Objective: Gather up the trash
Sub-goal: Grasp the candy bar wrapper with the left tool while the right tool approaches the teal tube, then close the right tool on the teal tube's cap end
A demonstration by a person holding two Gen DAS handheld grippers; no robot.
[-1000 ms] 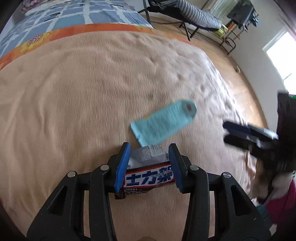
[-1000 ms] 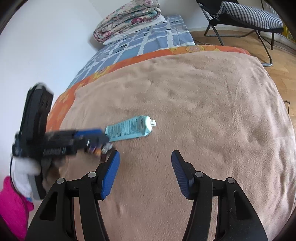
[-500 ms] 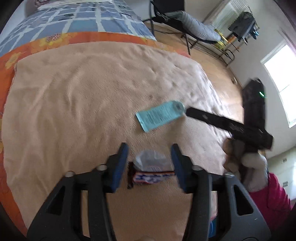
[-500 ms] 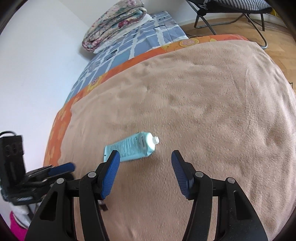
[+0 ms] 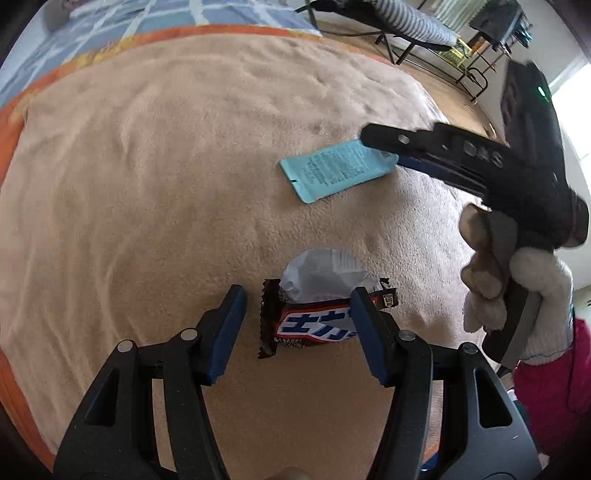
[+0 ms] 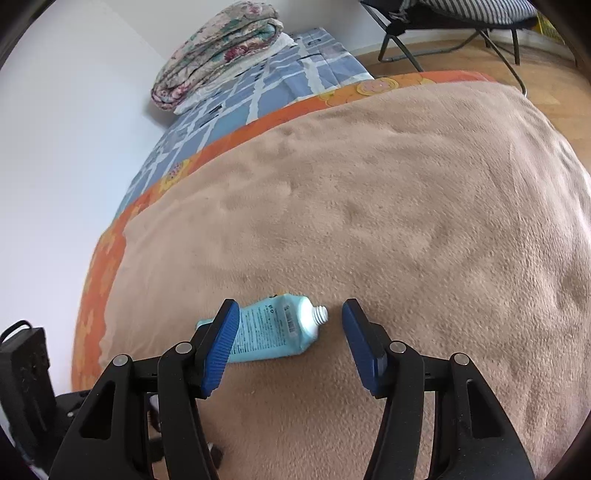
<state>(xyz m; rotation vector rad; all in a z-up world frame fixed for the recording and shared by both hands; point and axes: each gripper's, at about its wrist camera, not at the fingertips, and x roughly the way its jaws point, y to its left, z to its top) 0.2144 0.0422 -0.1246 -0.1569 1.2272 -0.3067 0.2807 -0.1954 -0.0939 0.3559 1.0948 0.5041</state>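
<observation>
I am holding one gripper in each hand over a bed with a tan blanket (image 5: 155,177) on it. My left gripper (image 5: 299,325) points down at a candy wrapper (image 5: 317,317), brown and red with blue letters and a crumpled silver end. Its jaws have just been opening, and now they are spread. The wrapper lies on the blanket between them. There is a clear gap on the left side; on the right side the blue pad covers the wrapper's edge, so I cannot tell if it is touching there. A bit farther up the blanket lies a light blue tube (image 6: 273,332), flat on its side with no cap on. My right gripper (image 6: 291,328) is down low at the tube with its jaws spread. The left pad sits in front of the flat end of the tube and the white neck points at the right pad, with a small gap showing there. From the left camera I can see my right hand (image 5: 513,288) in a white glove, and the black gripper reaching across to the neck end of the tube. Beyond the blanket are an orange flowered sheet (image 6: 354,92), a blue checked cover (image 6: 280,81) and a folded quilt (image 6: 221,48) near the white wall. A folding chair (image 6: 461,26) stands on the wood floor.
</observation>
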